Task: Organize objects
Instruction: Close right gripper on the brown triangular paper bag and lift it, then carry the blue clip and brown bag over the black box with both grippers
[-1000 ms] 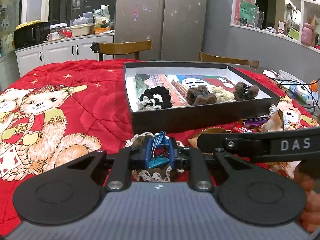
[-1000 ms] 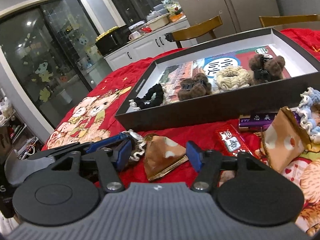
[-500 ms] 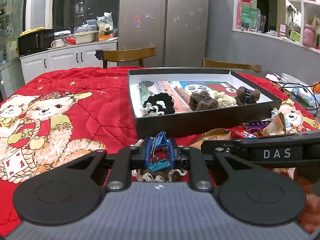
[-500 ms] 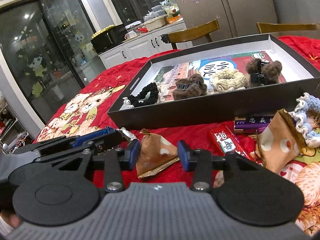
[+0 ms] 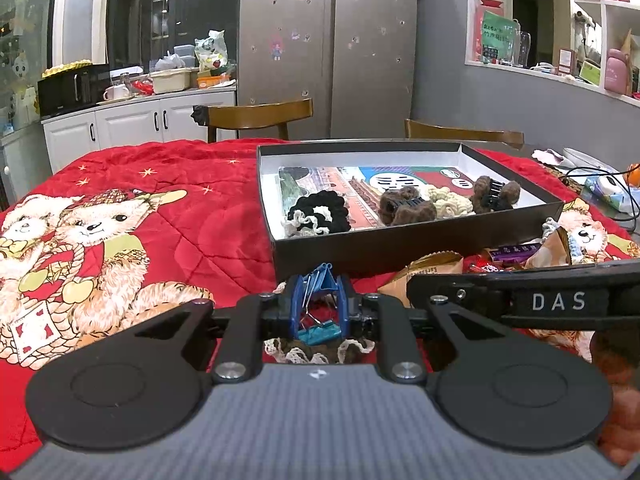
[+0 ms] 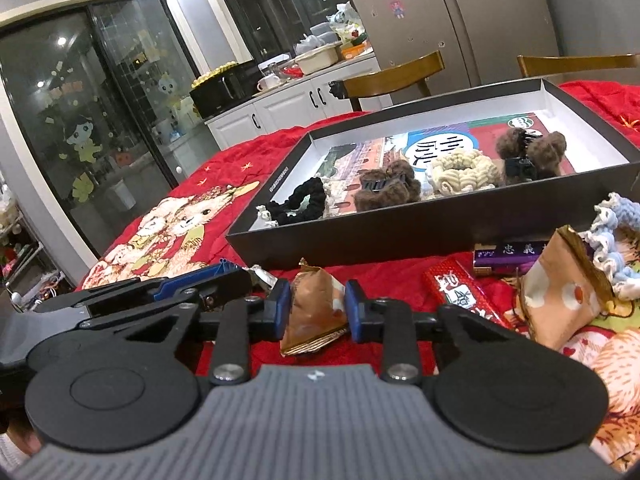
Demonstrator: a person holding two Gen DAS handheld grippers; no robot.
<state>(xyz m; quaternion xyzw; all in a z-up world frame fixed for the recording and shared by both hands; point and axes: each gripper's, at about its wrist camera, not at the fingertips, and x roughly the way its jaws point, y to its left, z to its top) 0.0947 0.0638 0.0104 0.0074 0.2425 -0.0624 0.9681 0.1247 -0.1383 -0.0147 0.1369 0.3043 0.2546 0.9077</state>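
My left gripper is shut on a blue binder clip and holds it above a brown lace-edged scrunchie on the red cloth. My right gripper is shut on a brown snack packet just in front of the black box; its arm crosses the left wrist view. The box holds a black scrunchie, a cream scrunchie and two brown furry hair claws.
Beside the box's front right lie a red packet, a purple packet, another brown packet and a light blue scrunchie. Wooden chairs stand behind the table. The red bear-print cloth spreads left.
My right gripper has closed from open onto the brown snack packet. My left gripper has risen a little with the binder clip, away from the scrunchie.
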